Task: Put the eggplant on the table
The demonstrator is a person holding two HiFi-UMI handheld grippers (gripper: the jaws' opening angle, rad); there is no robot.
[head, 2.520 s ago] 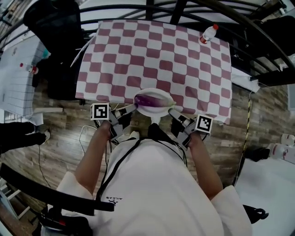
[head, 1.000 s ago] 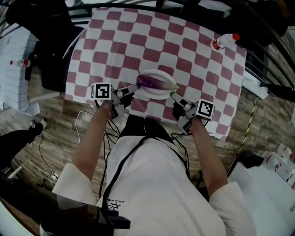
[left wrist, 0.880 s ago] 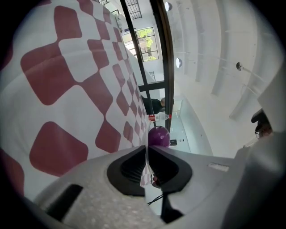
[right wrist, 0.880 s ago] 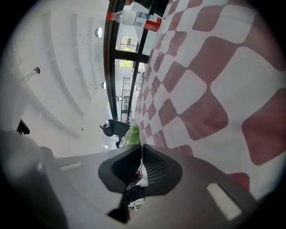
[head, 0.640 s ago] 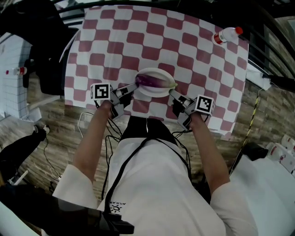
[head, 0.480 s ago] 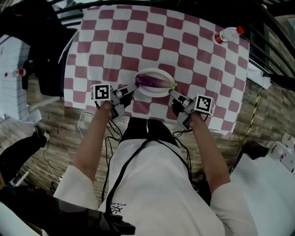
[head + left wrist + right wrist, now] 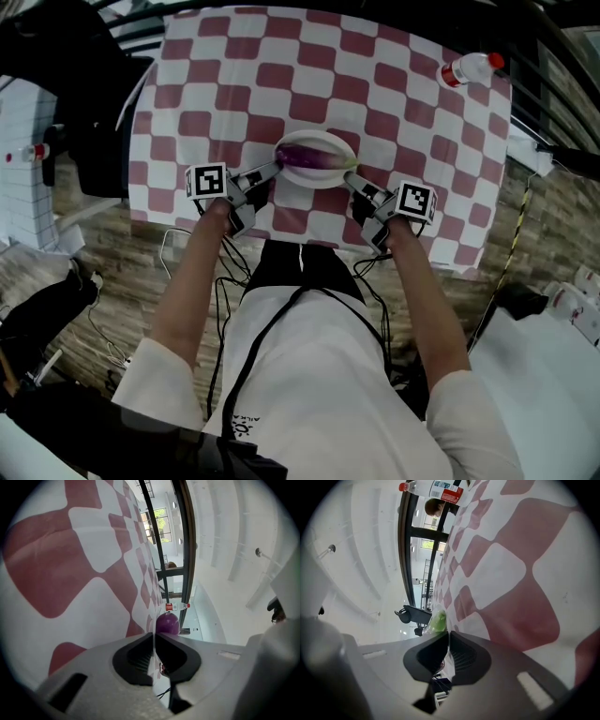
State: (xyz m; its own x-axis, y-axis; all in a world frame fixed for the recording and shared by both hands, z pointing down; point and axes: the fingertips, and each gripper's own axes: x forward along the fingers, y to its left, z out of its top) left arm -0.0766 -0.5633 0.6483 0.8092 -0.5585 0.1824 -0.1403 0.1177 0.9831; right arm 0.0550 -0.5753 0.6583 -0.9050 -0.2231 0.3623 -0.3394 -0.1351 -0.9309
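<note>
A purple eggplant (image 7: 314, 155) with a green stem lies on a white oval plate (image 7: 323, 179) over the red-and-white checked tablecloth (image 7: 422, 122), near its front edge. My left gripper (image 7: 274, 169) pinches the plate's left rim, and its jaws are closing with the thin rim between them. My right gripper (image 7: 352, 180) is shut on the right rim. In the left gripper view, the eggplant (image 7: 167, 623) shows just past the left gripper (image 7: 153, 637). The right gripper view has the green stem (image 7: 437, 620) beyond the right gripper (image 7: 449, 637). Whether the plate touches the cloth is hidden.
A plastic bottle with a red cap (image 7: 469, 68) lies at the table's far right corner. A black seat (image 7: 94, 141) stands left of the table. White boxes (image 7: 581, 309) sit on the wooden floor at the right. Cables trail by my feet.
The plate with the eggplant, held by both grippers, has moved from the table's near edge further in over the cloth and lower.
</note>
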